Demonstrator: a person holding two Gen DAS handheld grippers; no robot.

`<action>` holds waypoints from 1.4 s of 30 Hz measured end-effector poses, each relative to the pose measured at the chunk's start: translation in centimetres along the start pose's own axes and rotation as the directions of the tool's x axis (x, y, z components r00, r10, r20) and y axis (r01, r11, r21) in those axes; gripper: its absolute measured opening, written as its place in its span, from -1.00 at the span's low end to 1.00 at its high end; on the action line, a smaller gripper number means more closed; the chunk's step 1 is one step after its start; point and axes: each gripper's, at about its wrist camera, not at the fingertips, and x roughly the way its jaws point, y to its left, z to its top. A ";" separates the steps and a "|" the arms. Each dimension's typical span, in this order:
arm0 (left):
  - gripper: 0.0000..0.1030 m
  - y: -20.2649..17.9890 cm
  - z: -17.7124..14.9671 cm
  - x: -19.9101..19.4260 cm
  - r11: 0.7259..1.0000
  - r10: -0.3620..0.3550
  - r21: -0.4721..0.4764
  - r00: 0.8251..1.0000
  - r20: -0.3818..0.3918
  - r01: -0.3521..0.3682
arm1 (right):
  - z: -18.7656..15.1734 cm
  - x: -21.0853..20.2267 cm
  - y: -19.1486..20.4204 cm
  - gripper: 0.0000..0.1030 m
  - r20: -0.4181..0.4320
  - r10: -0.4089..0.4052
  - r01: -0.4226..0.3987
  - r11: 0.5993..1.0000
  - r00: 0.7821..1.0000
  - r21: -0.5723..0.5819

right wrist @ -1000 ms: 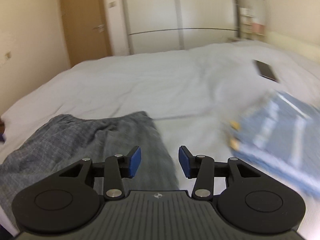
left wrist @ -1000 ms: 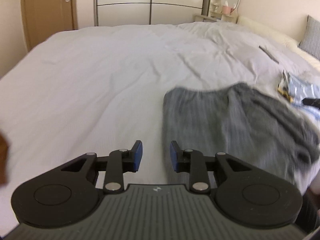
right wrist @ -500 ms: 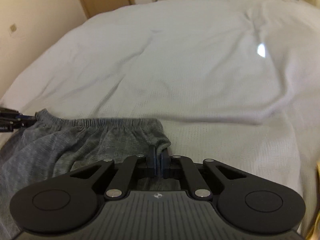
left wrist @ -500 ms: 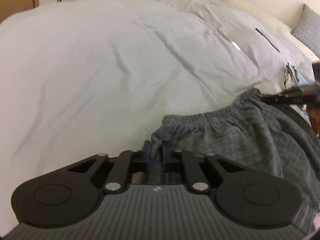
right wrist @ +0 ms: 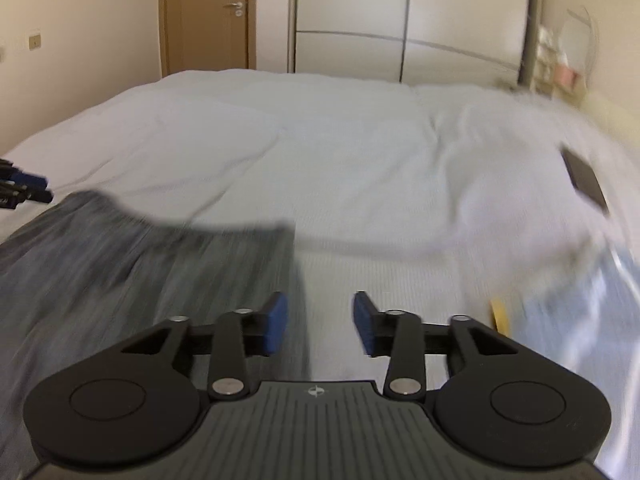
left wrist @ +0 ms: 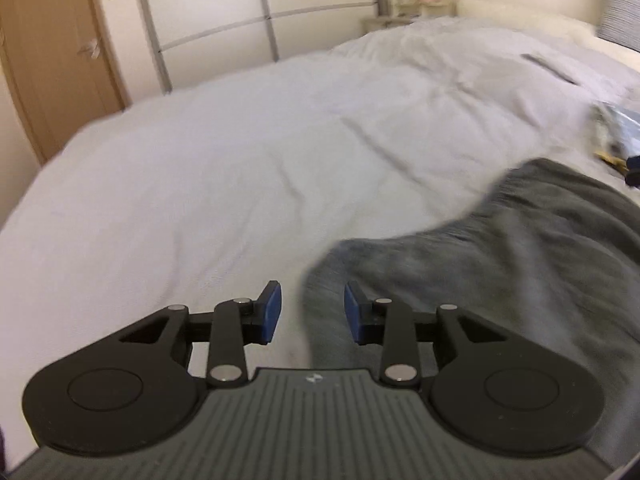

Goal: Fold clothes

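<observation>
Grey shorts [left wrist: 500,256] lie on the white bed [left wrist: 240,168], blurred by motion. In the left wrist view they fill the lower right; my left gripper [left wrist: 312,312] is open and empty above their left edge. In the right wrist view the shorts [right wrist: 140,272] spread across the lower left; my right gripper [right wrist: 320,320] is open and empty above their right edge. The left gripper's fingertips [right wrist: 24,188] show at the far left of that view.
A light blue striped garment [right wrist: 580,320] lies on the bed to the right of the shorts, also in the left wrist view [left wrist: 624,120]. A dark phone [right wrist: 584,180] rests further back. Wardrobe [right wrist: 408,24] and door [right wrist: 208,16] stand beyond the bed.
Half a second ago both grippers were shut on the shorts' waistband corners. Now both are open, have let the shorts go and have lifted back from them.
</observation>
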 end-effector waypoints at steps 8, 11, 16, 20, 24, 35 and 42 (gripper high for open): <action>-0.29 -14.4 -3.9 -7.4 0.920 -0.340 0.231 0.937 0.075 0.316 | -9.8 -6.4 -3.0 -0.03 -0.045 0.055 -0.041 0.964 0.997 0.262; -0.29 -18.7 -4.9 -7.4 0.874 -0.404 0.308 0.914 0.029 0.377 | -10.5 -6.9 -4.5 -0.98 -0.038 0.094 -0.076 0.941 0.995 0.330; -0.30 -22.9 -6.7 -7.5 0.815 -0.406 0.450 0.914 -0.007 0.366 | -8.1 -8.7 -5.2 -0.95 0.019 -0.074 0.067 0.966 0.997 0.251; -0.29 -24.3 -8.1 -7.9 0.778 -0.385 0.535 0.923 -0.007 0.329 | -7.9 -8.0 -4.0 -0.92 -0.005 -0.180 0.179 0.975 0.984 0.130; -0.29 -25.7 -9.2 -8.5 0.718 -0.360 0.643 0.933 0.018 0.265 | -8.9 -9.1 -2.5 -0.65 0.025 -0.248 0.244 0.964 0.968 0.107; -1.00 -29.2 -10.5 -8.3 0.557 -0.367 0.815 0.928 0.066 0.162 | -12.0 -12.1 0.3 -0.33 0.031 -0.133 0.130 0.987 0.991 0.092; -1.00 -26.4 -12.6 -9.5 0.548 -0.407 0.807 0.913 0.029 0.219 | -13.5 -11.6 -2.8 -0.16 0.037 -0.088 0.072 0.948 0.995 0.310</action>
